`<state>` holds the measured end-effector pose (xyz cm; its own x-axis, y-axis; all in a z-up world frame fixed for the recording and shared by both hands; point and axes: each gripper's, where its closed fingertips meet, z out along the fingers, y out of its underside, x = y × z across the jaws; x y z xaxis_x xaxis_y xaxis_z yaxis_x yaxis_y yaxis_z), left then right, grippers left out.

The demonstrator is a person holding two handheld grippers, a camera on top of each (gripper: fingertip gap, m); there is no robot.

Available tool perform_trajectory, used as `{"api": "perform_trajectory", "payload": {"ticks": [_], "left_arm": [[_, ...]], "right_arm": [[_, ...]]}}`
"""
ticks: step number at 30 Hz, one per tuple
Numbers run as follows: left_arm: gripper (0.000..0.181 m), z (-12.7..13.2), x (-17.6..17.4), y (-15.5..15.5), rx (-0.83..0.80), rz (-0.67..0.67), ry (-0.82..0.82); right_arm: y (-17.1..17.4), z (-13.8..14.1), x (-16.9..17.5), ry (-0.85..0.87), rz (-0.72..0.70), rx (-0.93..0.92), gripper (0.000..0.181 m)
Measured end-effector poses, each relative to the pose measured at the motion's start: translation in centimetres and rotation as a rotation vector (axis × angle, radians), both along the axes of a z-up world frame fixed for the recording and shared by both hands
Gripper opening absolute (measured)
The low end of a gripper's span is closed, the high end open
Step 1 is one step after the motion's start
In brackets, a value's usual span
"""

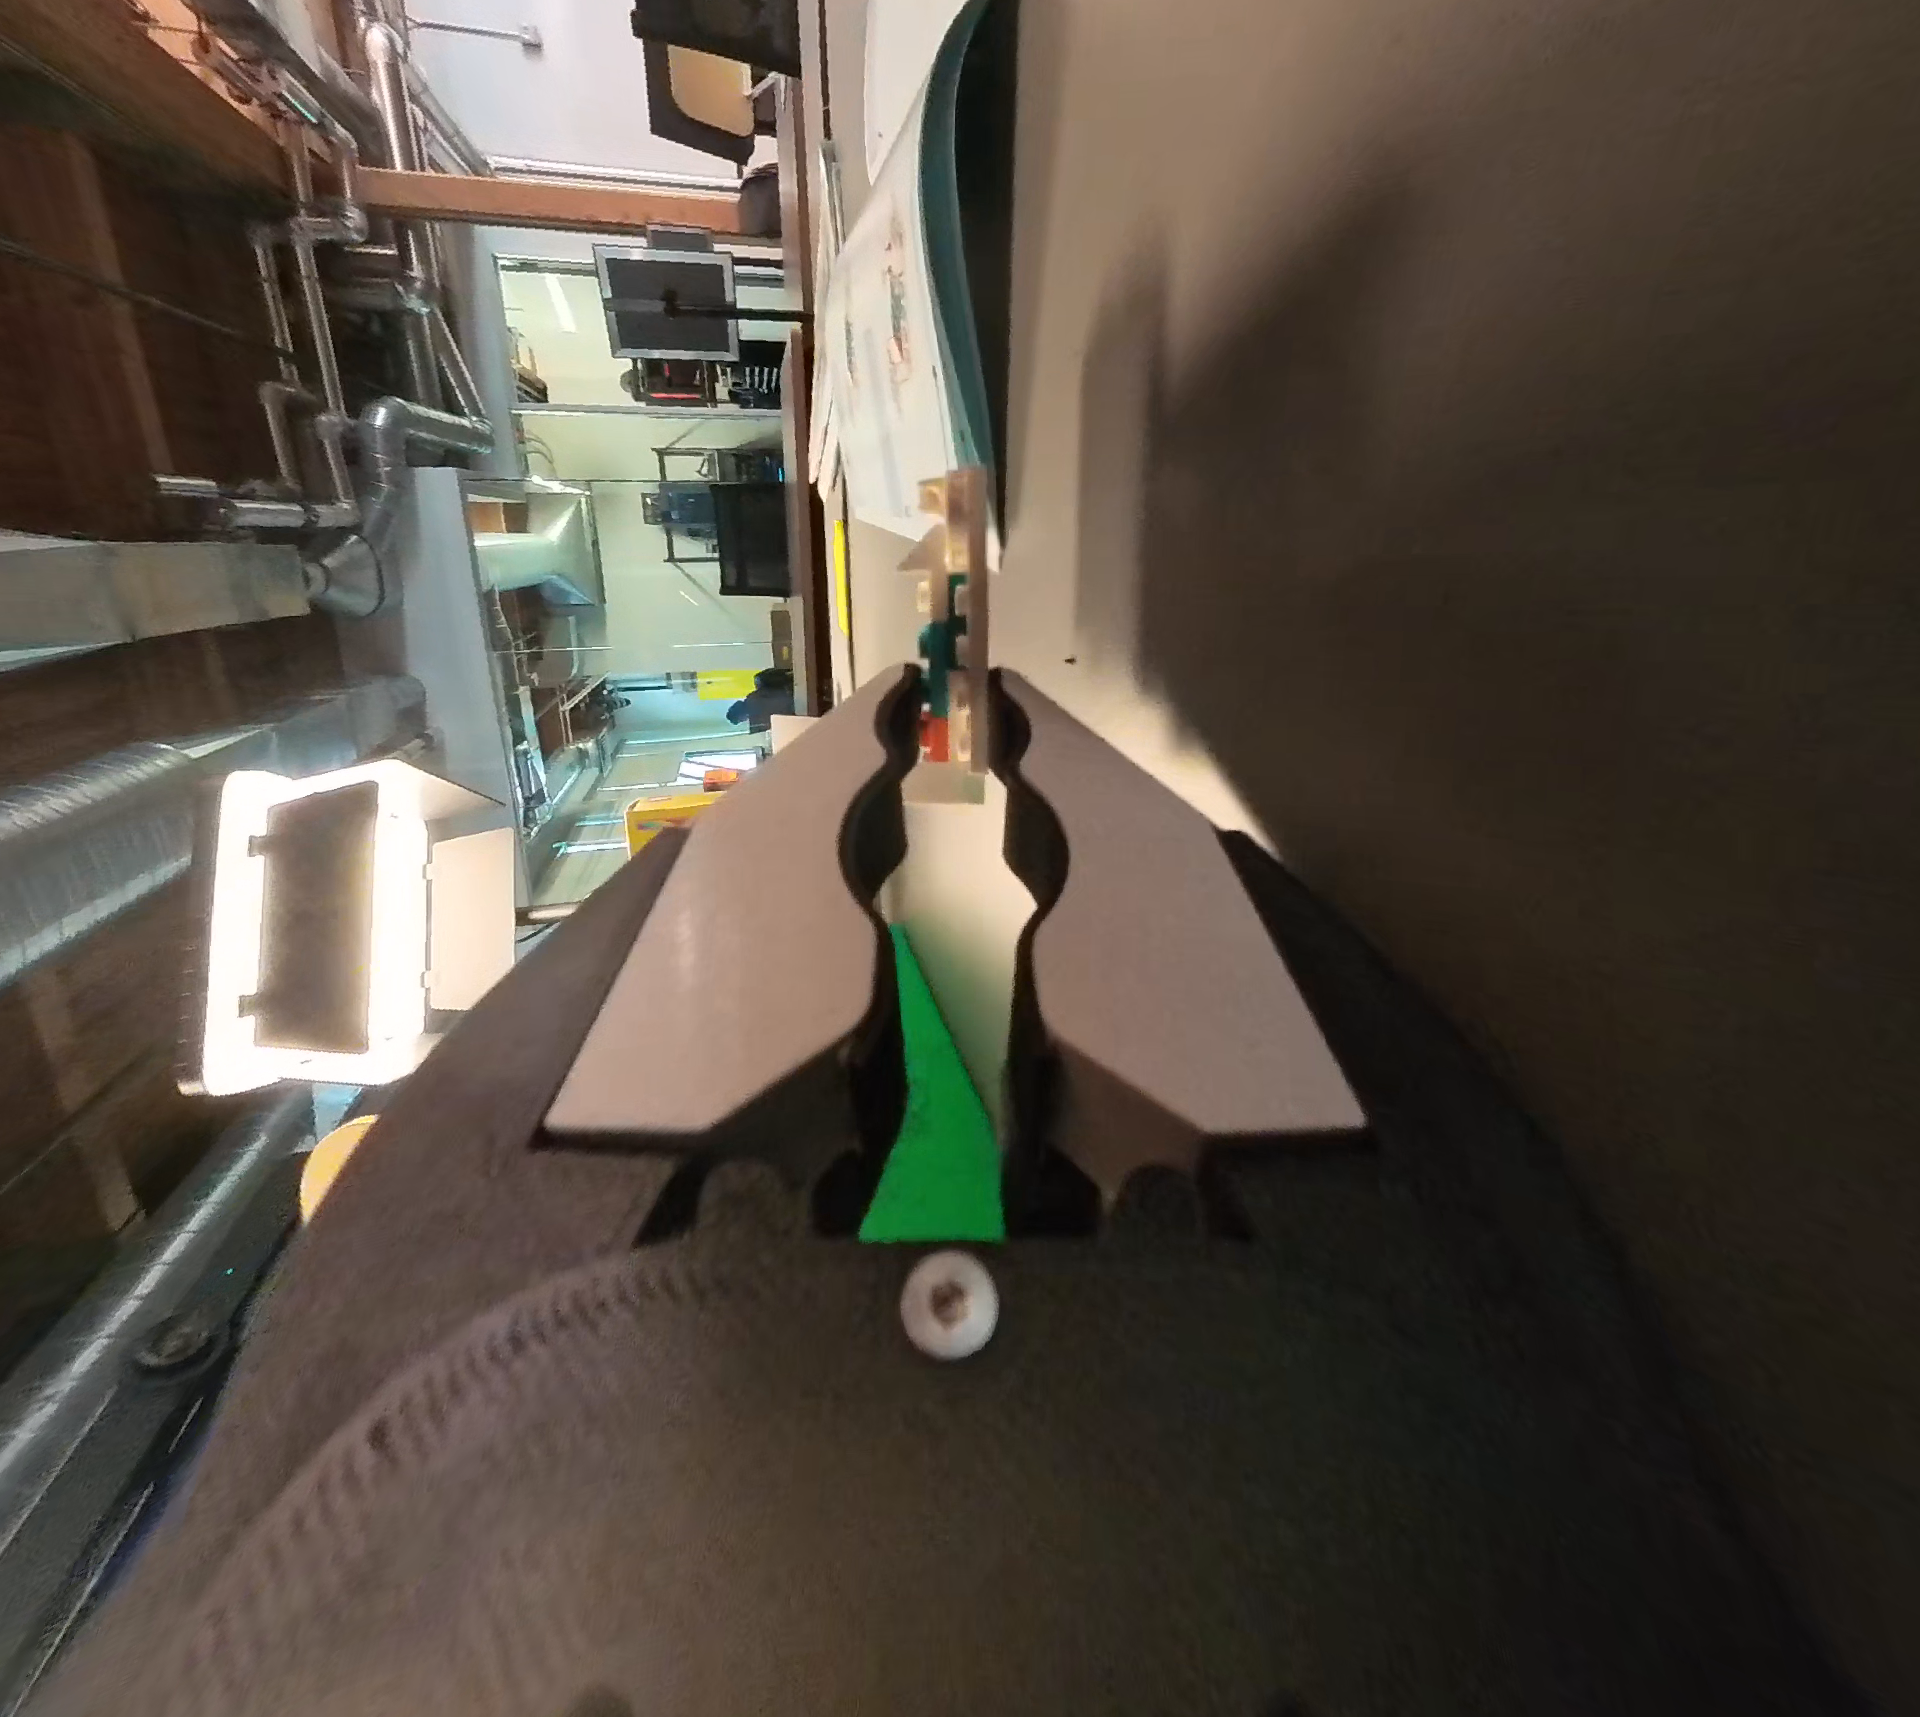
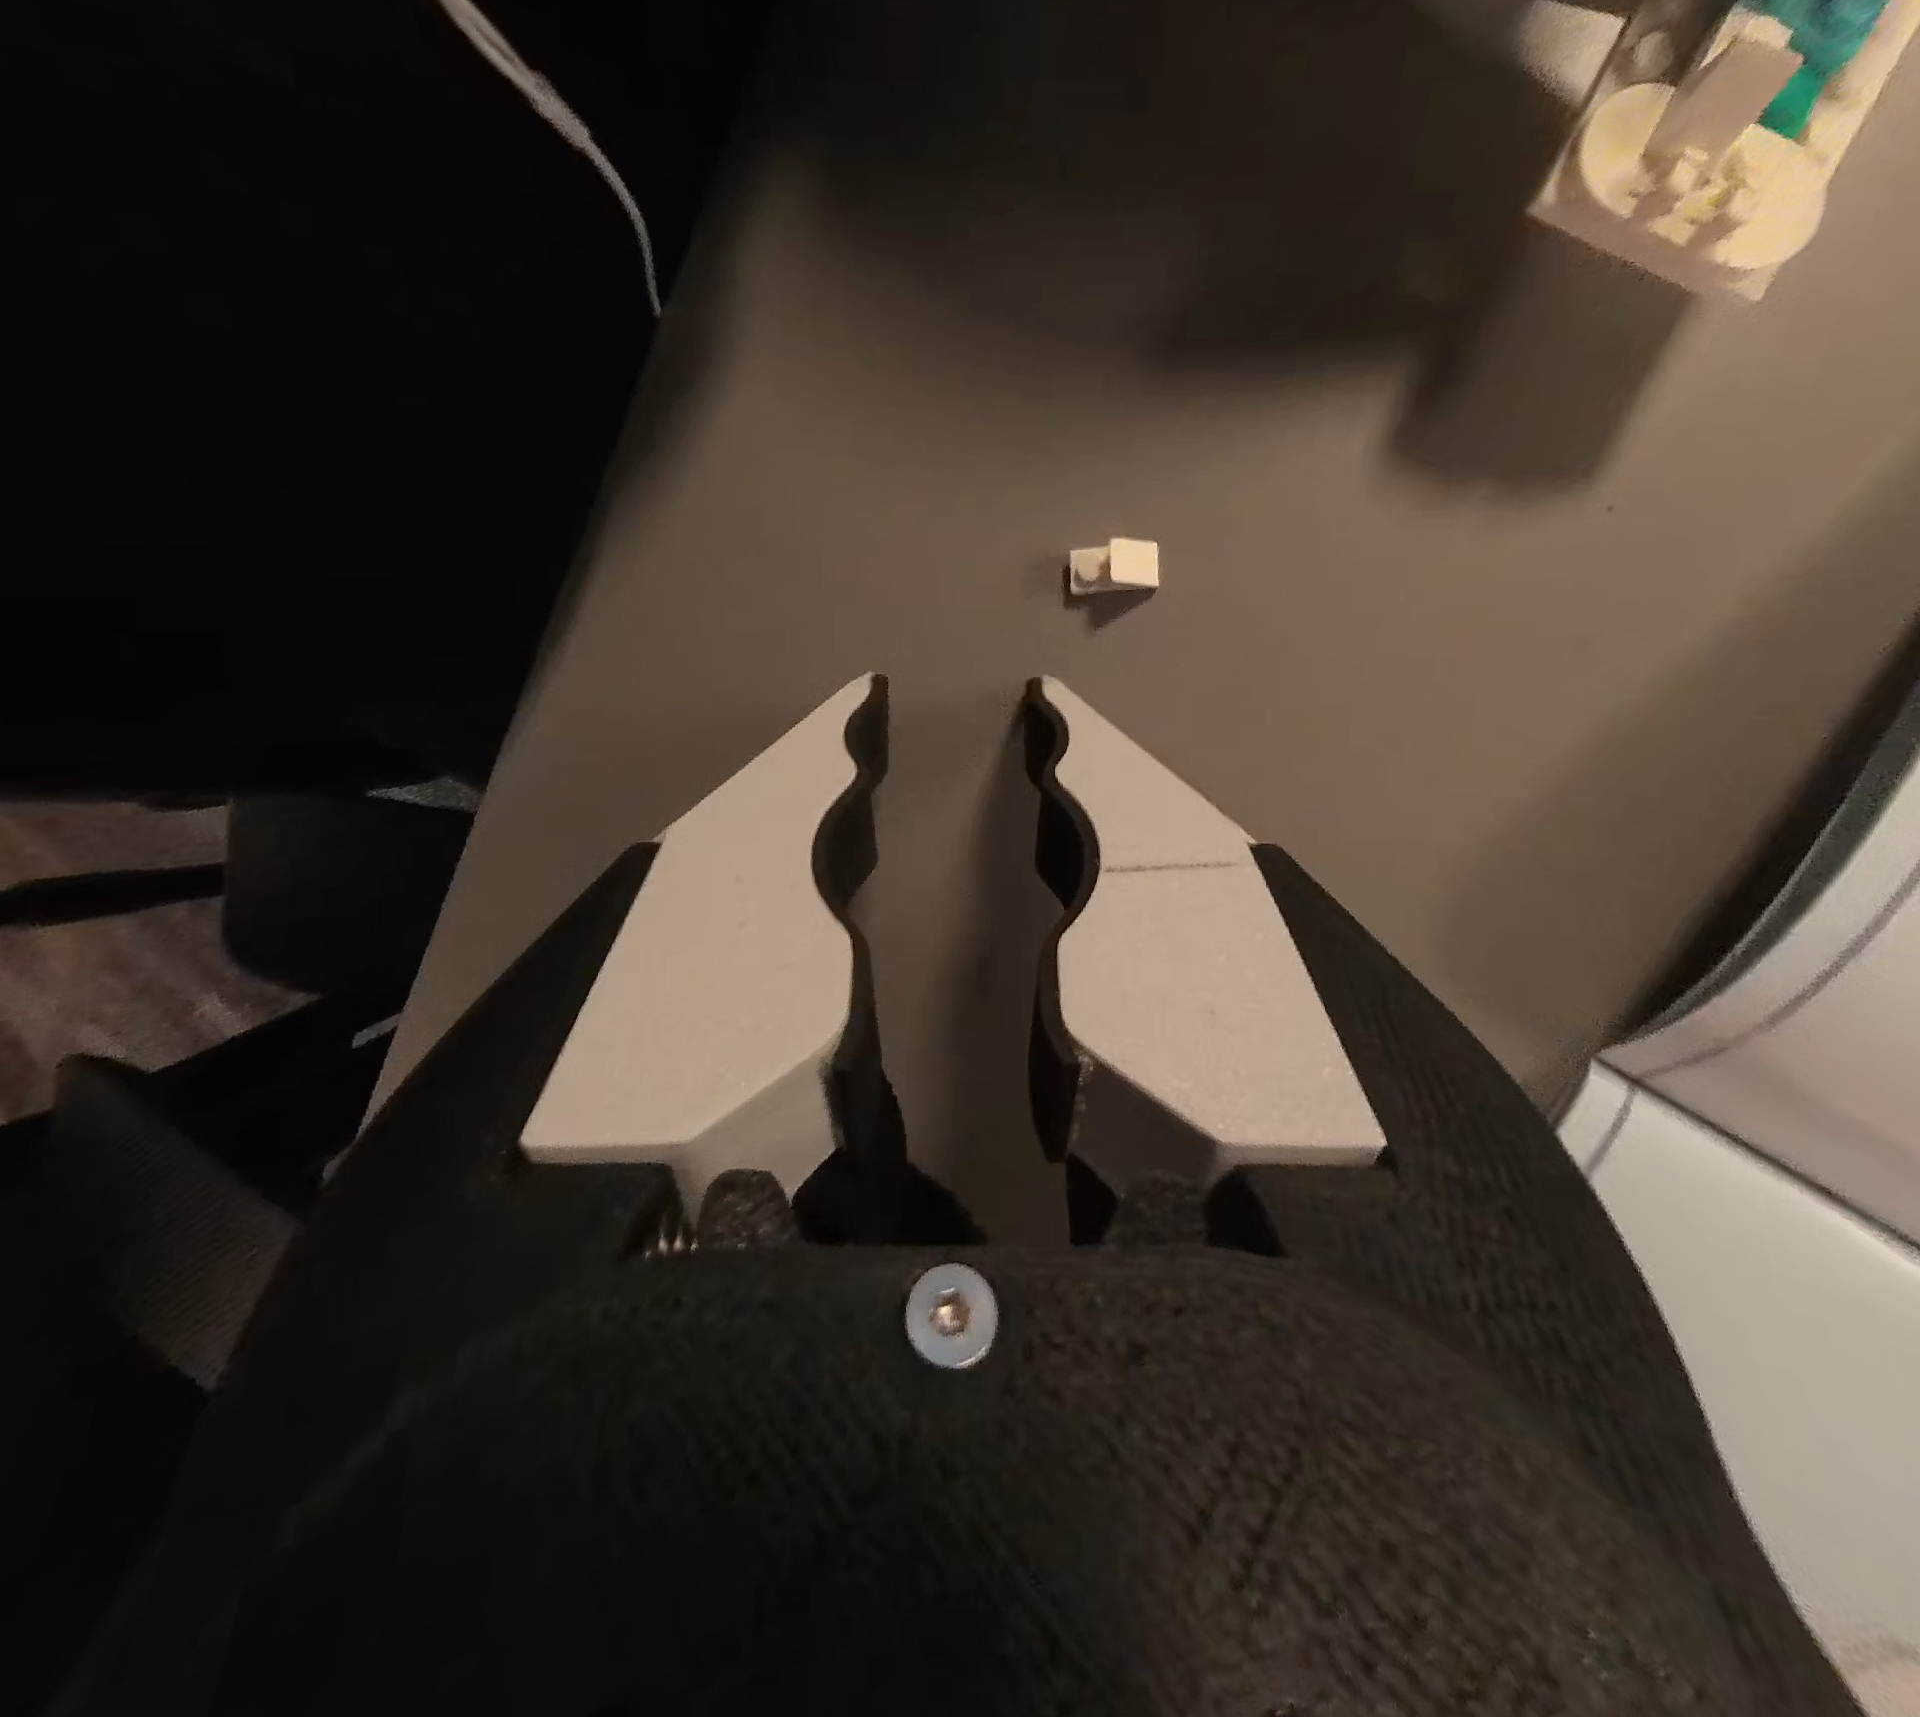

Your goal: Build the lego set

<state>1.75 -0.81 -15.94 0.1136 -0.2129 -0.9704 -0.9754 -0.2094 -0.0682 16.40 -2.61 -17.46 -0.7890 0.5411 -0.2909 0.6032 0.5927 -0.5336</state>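
Your left gripper [image 1: 954, 680] is pinching the partly built lego assembly [image 1: 954, 618] at frame centre. Your right gripper [image 2: 954, 685] is hanging slightly parted and empty, the small white lego piece [image 2: 1112, 569] lying just above its tips.

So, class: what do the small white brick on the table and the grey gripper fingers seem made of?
Small white brick: likely hard moulded plastic, with crisp edges and a smooth matte face. Grey fingers of the right gripper: probably printed plastic, matte and faintly grainy, with wavy black, possibly rubbery, pads.
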Motion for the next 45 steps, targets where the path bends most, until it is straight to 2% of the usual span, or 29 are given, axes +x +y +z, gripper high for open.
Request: {"api": "perform_trajectory", "payload": {"ticks": [3, 7, 10, 14, 19, 23, 27, 32, 35, 38, 40, 42, 45], "left_arm": [[0.011, 0.3, -0.3, 0.0, 0.018, 0.011, 0.005], [0.011, 0.3, -0.5, 0.1, 0.026, 0.019, 0.011], [0.011, 0.3, -0.5, 0.1, 0.029, 0.015, 0.016], [0.011, 0.4, -0.3, 0.0, 0.034, 0.003, 0.014], [0.011, 0.3, -0.1, 0.0, 0.031, -0.007, 0.013], [0.011, 0.1, 0.1, 0.0, 0.021, -0.013, 0.012], [0.011, 0.0, 0.0, 0.0, 0.015, -0.012, 0.008], [0.011, -0.1, 0.0, 0.0, 0.013, -0.009, 0.007], [0.011, 0.4, -0.1, 0.0, 0.039, -0.001, 0.003], [0.011, 1.7, -0.2, 0.0, 0.113, 0.014, 0.023], [0.011, 2.3, -0.1, 0.0, 0.151, 0.016, 0.041], [0.011, 3.0, -0.1, 0.0, 0.191, 0.023, 0.060], [0.011, 3.7, -0.1, -0.1, 0.233, 0.025, 0.077]], "right_arm": [[-0.8, 0.1, -0.9, 0.048, -0.028, -0.042, 0.028], [-2.4, 0.6, -2.0, 0.085, -0.071, -0.178, 0.040], [-2.7, 2.3, -3.1, 0.179, -0.090, -0.261, 0.034], [-0.7, 1.5, -4.3, 0.289, -0.067, -0.129, 0.028], [-0.6, -0.1, -4.0, 0.272, 0.025, -0.067, 0.028], [-0.5, -0.3, -4.3, 0.260, 0.036, -0.070, 0.024], [-0.3, -0.4, -4.0, 0.236, 0.040, -0.057, 0.008], [-0.4, -0.4, -3.6, 0.219, -0.001, -0.072, 0.006], [0.2, 0.3, -4.6, 0.239, -0.102, -0.087, 0.006], [2.0, 2.8, -7.9, 0.317, -0.354, -0.121, 0.005], [2.6, 5.1, -9.5, 0.351, -0.469, -0.189, 0.005], [2.9, 6.5, -10.5, 0.360, -0.537, -0.210, 0.005], [2.7, 6.8, -11.3, 0.348, -0.531, -0.141, 0.005]]}}
